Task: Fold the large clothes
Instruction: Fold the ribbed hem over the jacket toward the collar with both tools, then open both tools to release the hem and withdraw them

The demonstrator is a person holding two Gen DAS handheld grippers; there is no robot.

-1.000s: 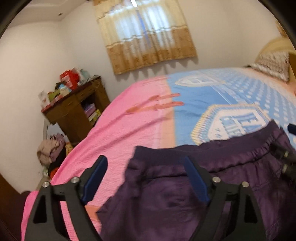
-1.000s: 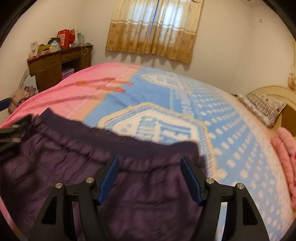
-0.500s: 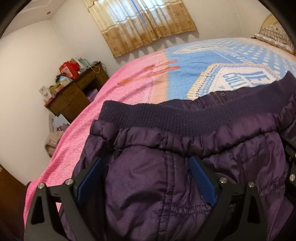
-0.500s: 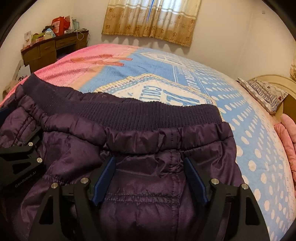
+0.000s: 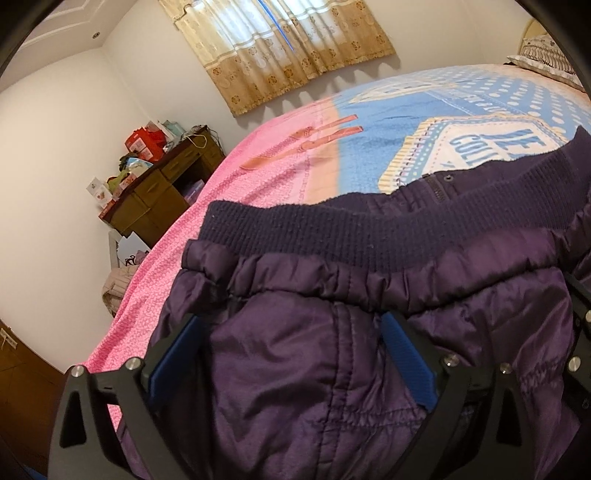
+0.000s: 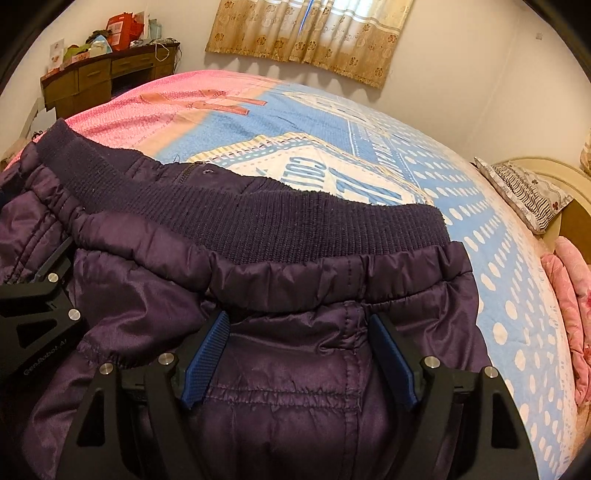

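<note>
A dark purple padded garment (image 5: 369,288) with a ribbed knit band (image 5: 369,229) lies on the pink and blue bed cover (image 5: 258,177). My left gripper (image 5: 291,321) sits low over its left part. Its jaws are opening, and padded fabric bulges between the blue pads (image 5: 173,354) without being pinched. My right gripper (image 6: 297,317) stands open over the right part of the garment (image 6: 295,280), with a stitched seam between its pads (image 6: 207,354). Each gripper's black frame shows at the edge of the other's view. The garment's lower part is hidden under the grippers.
A cluttered wooden desk (image 5: 159,195) stands by the wall left of the bed, with a heap of clothes (image 5: 118,284) on the floor. A patterned pillow (image 6: 528,195) and pink bedding (image 6: 569,295) lie at the right. Curtains (image 6: 310,33) hang behind.
Both grippers have come down towards the bed with the garment, which now rests on the cover. Their jaws stand wider than before.
</note>
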